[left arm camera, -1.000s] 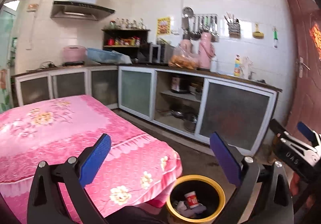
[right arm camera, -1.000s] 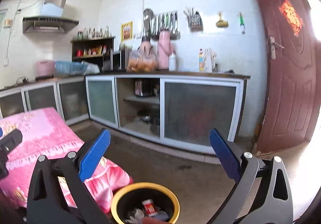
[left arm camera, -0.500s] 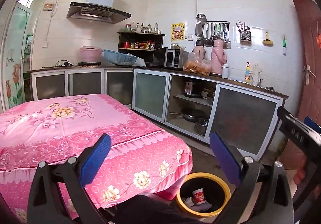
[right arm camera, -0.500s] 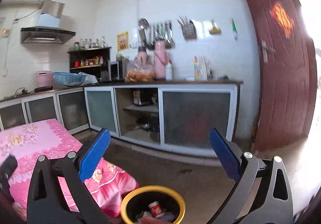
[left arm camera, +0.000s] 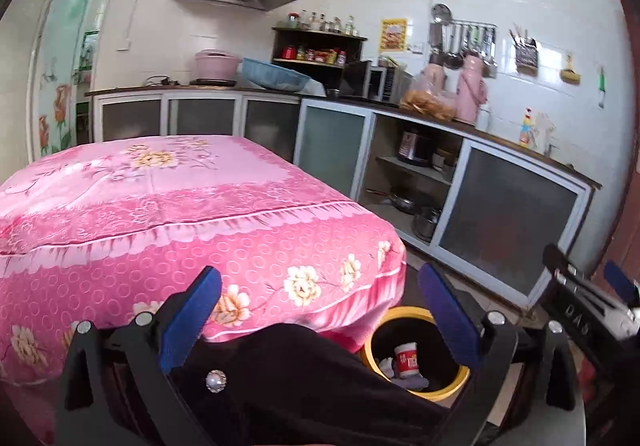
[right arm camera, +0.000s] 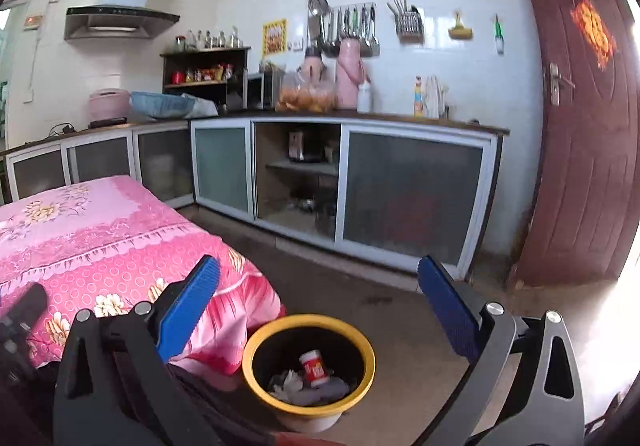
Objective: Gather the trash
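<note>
Kitchen floor, yellow-rimmed trash bin (right arm camera: 308,362) beside the pink-clothed table (left arm camera: 160,206). Left gripper (left arm camera: 320,310) and right gripper (right arm camera: 318,302) both spread wide, empty. Red-labelled cup (right arm camera: 314,367) lies inside.

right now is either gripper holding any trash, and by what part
Nothing is held. The left gripper and right gripper are both open and empty.
</note>
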{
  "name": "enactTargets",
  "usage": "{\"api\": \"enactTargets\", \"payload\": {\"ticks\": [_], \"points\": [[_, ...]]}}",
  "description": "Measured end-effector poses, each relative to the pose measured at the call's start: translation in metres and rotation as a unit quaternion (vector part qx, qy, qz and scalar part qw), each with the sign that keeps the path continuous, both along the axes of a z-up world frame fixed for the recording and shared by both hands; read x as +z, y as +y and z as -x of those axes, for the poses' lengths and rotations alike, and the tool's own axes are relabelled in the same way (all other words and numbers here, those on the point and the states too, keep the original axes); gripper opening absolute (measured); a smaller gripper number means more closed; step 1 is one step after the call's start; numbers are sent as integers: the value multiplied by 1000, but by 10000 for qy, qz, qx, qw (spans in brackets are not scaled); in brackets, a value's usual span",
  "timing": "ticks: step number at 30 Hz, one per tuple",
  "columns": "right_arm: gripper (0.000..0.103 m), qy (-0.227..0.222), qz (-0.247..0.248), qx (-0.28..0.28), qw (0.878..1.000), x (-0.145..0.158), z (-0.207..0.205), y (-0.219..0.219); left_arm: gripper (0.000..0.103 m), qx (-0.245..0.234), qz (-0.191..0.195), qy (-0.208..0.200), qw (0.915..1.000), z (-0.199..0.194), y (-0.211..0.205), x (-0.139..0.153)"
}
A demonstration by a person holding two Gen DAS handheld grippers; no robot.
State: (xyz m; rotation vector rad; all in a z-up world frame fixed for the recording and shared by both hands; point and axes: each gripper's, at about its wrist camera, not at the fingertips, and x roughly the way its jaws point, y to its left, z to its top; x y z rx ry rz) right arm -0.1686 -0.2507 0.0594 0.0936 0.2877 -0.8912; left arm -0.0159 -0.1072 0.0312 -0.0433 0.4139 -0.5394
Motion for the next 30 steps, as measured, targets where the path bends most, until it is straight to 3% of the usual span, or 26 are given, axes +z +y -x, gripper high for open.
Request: {"api": "enactTargets", "payload": {"ticks": [8, 19, 26, 30], "points": [[95, -539, 455, -145, 9974, 13, 9, 10, 95, 236, -206, 90, 9995, -4, 0, -5], [95, 3, 91, -271, 9996, 1, -1, 2, 95, 438, -381, -155, 9982, 8, 1, -1], [95, -85, 505, -185, 9985, 3, 7, 12, 95, 379, -419, -236, 9981, 12, -3, 2], [95, -50, 426, -172, 9989, 3, 9, 10, 95, 299, -497, -240, 9980, 13, -8, 1]]}}
